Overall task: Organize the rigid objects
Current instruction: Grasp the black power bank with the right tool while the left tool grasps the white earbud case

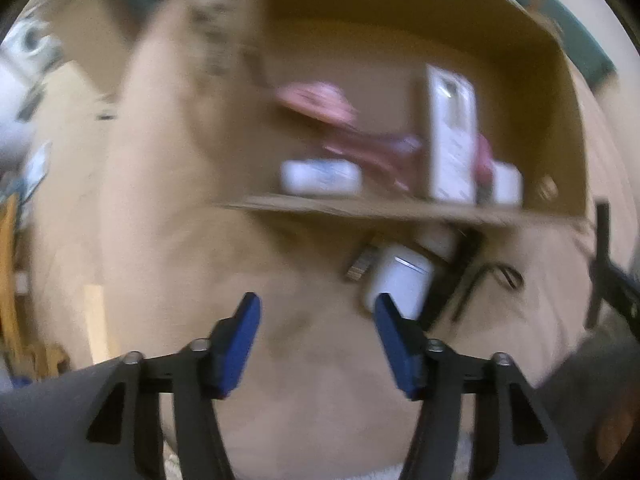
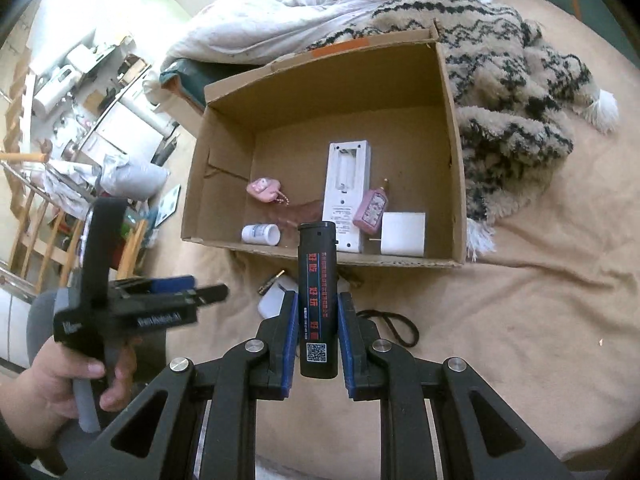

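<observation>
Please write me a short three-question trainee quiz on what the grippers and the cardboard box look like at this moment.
1. True or false: the right gripper is shut on the black cylinder.
2. Which lies inside the cardboard box? A) the black cord loop B) the white remote C) the patterned blanket
3. Fill in: the left gripper holds ____ between its fingers.

Key:
1. True; its pads press both sides of the cylinder.
2. B; the cord and the blanket lie on the bed outside the box.
3. Nothing; its jaws stand apart over bare sheet.
</observation>
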The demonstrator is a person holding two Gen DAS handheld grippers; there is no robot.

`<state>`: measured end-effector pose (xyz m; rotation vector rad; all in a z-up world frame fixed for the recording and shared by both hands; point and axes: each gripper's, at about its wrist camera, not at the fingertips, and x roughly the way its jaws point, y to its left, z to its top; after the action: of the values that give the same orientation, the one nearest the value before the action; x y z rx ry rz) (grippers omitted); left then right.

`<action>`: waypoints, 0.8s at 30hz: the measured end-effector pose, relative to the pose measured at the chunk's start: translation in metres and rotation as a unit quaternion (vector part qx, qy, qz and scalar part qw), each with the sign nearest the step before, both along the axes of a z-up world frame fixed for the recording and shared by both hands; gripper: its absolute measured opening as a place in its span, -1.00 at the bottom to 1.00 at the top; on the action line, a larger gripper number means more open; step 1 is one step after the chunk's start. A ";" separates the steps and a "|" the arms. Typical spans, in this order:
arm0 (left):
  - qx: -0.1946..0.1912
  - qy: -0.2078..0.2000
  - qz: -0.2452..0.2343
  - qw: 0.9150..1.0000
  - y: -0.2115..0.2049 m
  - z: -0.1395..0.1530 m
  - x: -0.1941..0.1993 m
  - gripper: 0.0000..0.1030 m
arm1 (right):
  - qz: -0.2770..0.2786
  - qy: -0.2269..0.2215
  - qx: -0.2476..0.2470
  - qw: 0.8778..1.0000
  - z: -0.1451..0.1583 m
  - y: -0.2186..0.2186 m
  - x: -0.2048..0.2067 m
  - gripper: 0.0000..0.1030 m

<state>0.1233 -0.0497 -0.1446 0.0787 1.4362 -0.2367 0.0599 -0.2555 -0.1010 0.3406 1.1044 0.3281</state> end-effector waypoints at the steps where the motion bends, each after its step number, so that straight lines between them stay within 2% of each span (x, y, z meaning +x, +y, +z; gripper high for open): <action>1: -0.004 0.010 -0.011 1.000 -0.006 -0.004 0.000 -0.10 | -0.001 0.000 0.001 1.000 0.000 0.000 0.001 -0.60; 6: 0.001 0.047 -0.040 0.998 -0.036 -0.032 0.006 -0.11 | -0.003 0.002 0.011 1.000 -0.002 -0.002 0.004 -0.60; 13: 0.031 0.052 -0.057 0.997 -0.058 -0.055 0.020 -0.13 | 0.000 0.003 0.011 1.000 -0.003 -0.002 0.004 -0.60; 19: 0.044 0.043 -0.062 0.996 -0.057 -0.051 0.015 -0.22 | 0.000 0.008 0.010 1.000 -0.004 -0.002 0.005 -0.60; 24: 0.045 0.057 -0.027 0.997 -0.023 -0.042 -0.009 -0.23 | 0.001 0.011 0.009 1.000 -0.004 0.000 0.005 -0.60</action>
<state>0.1146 -0.0730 -0.1862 0.1804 1.5604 -0.2232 0.0648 -0.2557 -0.1052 0.3594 1.1235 0.3361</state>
